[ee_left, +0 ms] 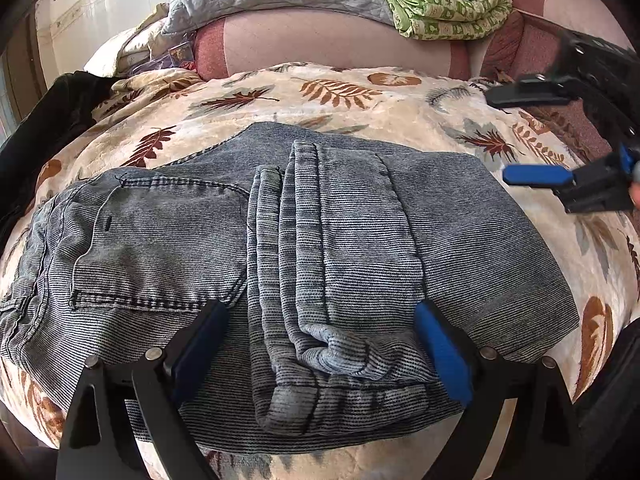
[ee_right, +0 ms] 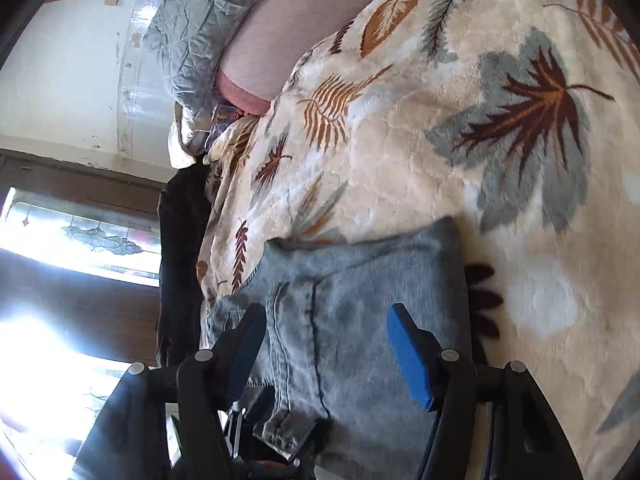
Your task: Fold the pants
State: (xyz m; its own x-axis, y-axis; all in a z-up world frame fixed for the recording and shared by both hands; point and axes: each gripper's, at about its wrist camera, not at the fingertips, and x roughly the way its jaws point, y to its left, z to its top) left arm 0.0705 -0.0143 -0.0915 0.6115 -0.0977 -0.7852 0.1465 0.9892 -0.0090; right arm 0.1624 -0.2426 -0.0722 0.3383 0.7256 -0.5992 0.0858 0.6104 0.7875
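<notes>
In the left wrist view, the pants (ee_left: 280,248) fill the middle of the frame, lying on a leaf-print blanket (ee_left: 360,96) spread over the bed. They are already doubled over, the leg ends stacked as a ridge of hems down the centre and a back pocket at left. The ribbed denim looks thick, soft and fairly heavy; it should hold a crease but sag if lifted by one corner, so the layered edge nearest the camera seems the best place to pinch. The left hand-held gripper (ee_left: 320,344) stands wide open at the bottom of the frame, its blue pads either side of the hem ridge, gripping nothing. The right hand-held gripper (ee_left: 532,136) hovers at right, also open and empty.

In the right wrist view, tilted sideways, the pants (ee_right: 360,320) sit at lower centre. The right hand-held gripper (ee_right: 324,356) is spread wide above them, clamping nothing; whether the pads touch the cloth I cannot tell.
</notes>
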